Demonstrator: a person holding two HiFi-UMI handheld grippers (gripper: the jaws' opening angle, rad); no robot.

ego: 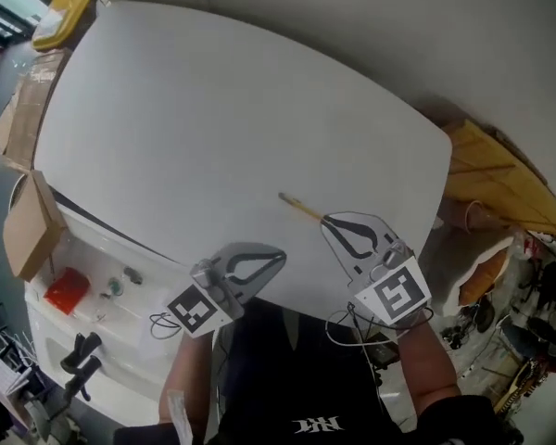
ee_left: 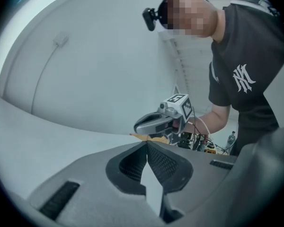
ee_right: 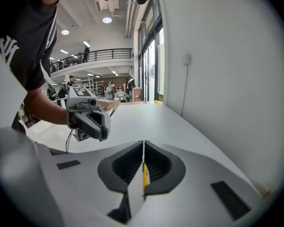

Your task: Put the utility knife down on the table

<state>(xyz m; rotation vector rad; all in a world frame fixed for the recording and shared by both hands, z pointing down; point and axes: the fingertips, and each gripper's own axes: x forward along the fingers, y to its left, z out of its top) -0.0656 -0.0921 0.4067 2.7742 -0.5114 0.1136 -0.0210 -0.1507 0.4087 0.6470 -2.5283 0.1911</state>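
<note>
Yellow utility knife [ee_right: 144,178] is sitting pinched in my right gripper [ee_right: 143,144] over the white table [ego: 213,128]; my left gripper [ee_left: 146,144] is hovering, its 2 jaws pressed together.

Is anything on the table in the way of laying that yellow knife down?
Nothing visible does. The right gripper holds the utility knife over bare white table; the left gripper sits off to the side.
</note>
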